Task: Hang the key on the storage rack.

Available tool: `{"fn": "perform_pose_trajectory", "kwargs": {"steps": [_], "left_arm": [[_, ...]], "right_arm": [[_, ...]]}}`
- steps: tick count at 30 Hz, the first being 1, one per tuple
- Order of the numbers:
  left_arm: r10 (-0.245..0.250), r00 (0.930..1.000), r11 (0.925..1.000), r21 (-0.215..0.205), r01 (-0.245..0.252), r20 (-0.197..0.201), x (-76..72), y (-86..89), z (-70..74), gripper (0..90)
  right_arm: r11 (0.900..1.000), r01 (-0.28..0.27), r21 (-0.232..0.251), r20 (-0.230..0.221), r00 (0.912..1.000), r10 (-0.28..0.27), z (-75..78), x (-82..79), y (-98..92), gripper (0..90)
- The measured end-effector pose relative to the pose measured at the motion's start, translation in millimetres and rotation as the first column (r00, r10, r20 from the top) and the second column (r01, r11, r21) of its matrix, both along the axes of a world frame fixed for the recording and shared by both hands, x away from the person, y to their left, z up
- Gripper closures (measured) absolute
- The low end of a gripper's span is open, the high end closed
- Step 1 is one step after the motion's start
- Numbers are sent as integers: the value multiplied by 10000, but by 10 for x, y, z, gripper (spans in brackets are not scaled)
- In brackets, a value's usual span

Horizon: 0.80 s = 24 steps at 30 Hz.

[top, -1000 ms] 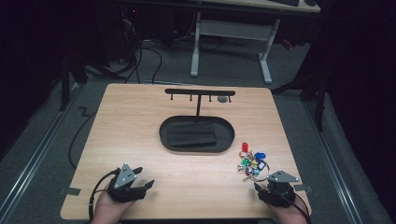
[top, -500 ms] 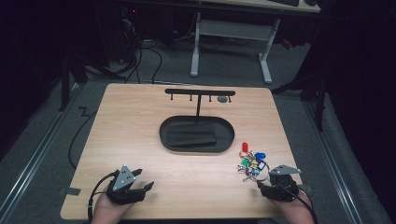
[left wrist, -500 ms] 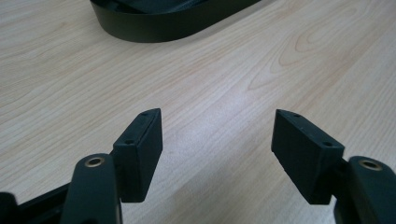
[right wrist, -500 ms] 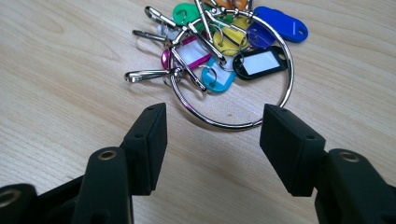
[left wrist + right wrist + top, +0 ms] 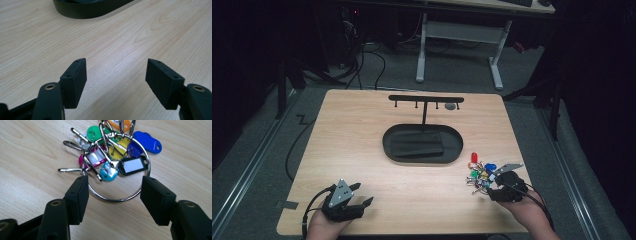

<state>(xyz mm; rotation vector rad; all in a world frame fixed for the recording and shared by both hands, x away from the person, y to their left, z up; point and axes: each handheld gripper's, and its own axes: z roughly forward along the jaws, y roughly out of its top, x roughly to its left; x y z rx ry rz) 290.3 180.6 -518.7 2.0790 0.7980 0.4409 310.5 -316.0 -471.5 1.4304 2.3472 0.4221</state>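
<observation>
A light wood-grain table (image 5: 362, 150) with rounded corners carries everything. Near its middle lies a black oval tray (image 5: 422, 144) with a dark flat piece inside; a thin post rises from the tray's far side to a black crossbar (image 5: 426, 99) with small pegs. Toward the near right corner lies a large metal key ring (image 5: 120, 195) flat on the wood, a cluster of coloured plastic key tags (image 5: 112, 157) and metal clips threaded on it and spread over the table.
</observation>
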Motion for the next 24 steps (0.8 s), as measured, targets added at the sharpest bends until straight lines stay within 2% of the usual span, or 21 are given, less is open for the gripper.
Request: {"fn": "perform_pose_trajectory", "kwargs": {"steps": [8, 17, 21, 24], "left_arm": [[-82, 10000, 10000, -26, 82, -26, -6, -17, 5, 339], [-128, 9999, 9998, 132, 130, -92, -3, -26, -14, 339], [-106, 9999, 9998, 140, 108, -89, -2, -21, -17, 339], [-106, 9999, 9998, 182, 109, -120, 1, -15, -20, 339]], "right_arm": [[9984, -154, -540, -472, 9988, 129, 33, 182, 1, 395], [9973, -205, -700, -888, 9959, 143, -25, 327, -50, 403], [9971, -256, -720, -1030, 9945, 181, -57, 402, -86, 456], [9971, -319, -685, -1312, 9911, 227, -58, 471, -109, 501]]}}
